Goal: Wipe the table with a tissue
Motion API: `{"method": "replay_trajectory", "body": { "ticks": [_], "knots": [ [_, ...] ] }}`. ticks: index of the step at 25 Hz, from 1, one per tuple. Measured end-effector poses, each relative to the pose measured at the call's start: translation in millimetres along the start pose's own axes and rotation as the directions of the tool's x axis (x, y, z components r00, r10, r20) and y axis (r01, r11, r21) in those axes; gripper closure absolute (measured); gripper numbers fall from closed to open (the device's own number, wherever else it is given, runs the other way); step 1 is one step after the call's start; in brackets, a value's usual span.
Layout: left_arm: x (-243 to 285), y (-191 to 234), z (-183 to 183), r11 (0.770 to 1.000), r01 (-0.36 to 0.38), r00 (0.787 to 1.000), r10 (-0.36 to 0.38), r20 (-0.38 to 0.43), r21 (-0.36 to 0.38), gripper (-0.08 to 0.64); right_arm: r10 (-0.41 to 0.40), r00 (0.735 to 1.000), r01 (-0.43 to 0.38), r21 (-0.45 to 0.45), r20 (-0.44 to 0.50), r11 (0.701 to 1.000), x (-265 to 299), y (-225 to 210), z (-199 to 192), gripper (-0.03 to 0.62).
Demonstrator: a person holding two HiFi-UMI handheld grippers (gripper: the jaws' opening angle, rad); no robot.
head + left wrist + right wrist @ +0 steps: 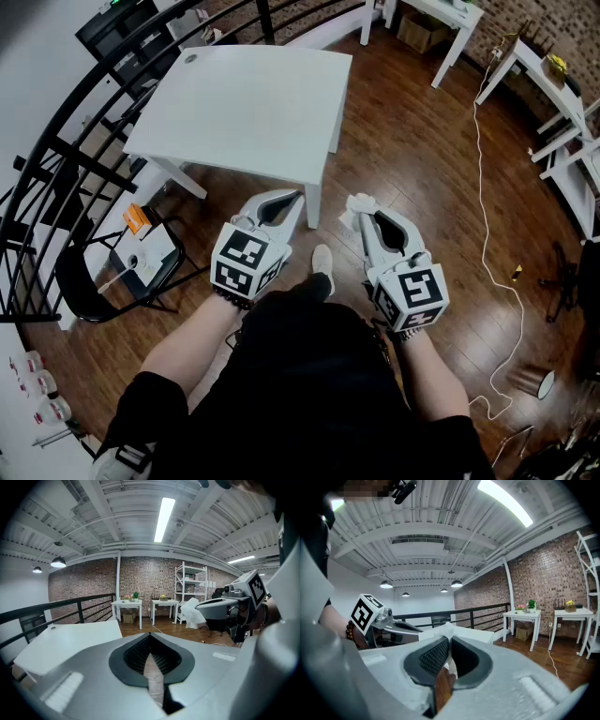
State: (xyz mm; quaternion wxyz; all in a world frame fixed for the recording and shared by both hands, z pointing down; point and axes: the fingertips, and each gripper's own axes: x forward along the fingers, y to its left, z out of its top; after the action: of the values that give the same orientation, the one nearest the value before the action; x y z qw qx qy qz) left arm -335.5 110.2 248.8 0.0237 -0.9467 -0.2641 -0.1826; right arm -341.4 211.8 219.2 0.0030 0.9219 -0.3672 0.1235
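Note:
The white table [244, 103] stands ahead of me on the wood floor, and both grippers are held in front of my body, short of its near edge. My right gripper [361, 208] is shut on a crumpled white tissue [353, 212], which sticks out past the tips. In the right gripper view, the tissue [447, 630] peeks up at the tip of that gripper [449, 641]. The left gripper [286, 197] is shut with nothing in it. The left gripper view has its own jaws [151, 635] closed, the table [70, 639] to the left, and the tissue [192, 613] in the other gripper at right.
A black railing [56, 159] curves along the left. Beside it is a black chair [141, 262] with small items on its seat. A white cable [487, 234] trails over the floor at right. More white tables [441, 14] and shelving [572, 141] stand farther off.

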Motion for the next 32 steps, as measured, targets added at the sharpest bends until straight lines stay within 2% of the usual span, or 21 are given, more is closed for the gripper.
{"method": "replay_trajectory", "body": {
  "ticks": [8,13,17,21,27,32],
  "knots": [
    [73,44,18,0.999,-0.034,0.999,0.034,0.028,-0.001,0.545,0.049,0.998,-0.051,-0.043,-0.046,0.998,63,-54,8,0.58],
    [113,73,26,0.997,-0.065,0.997,0.067,0.033,-0.043,0.545,0.096,0.989,-0.103,-0.061,-0.109,0.993,104,-86,13,0.58],
    [133,87,41,0.994,-0.09,0.995,0.092,0.037,-0.056,0.545,0.132,0.983,-0.14,-0.064,-0.126,0.988,133,-104,19,0.58],
    [141,98,39,0.99,-0.13,0.991,0.131,0.021,-0.05,0.545,0.185,0.972,-0.196,-0.06,-0.148,0.979,156,-111,22,0.58],
    [149,114,30,0.965,-0.239,0.971,0.239,-0.015,-0.108,0.545,0.287,0.94,-0.301,-0.051,-0.186,0.952,185,-123,18,0.58],
    [162,121,29,0.924,-0.352,0.936,0.349,-0.049,-0.151,0.545,0.395,0.895,-0.412,-0.044,-0.208,0.91,207,-140,15,0.58]
  ]
}}
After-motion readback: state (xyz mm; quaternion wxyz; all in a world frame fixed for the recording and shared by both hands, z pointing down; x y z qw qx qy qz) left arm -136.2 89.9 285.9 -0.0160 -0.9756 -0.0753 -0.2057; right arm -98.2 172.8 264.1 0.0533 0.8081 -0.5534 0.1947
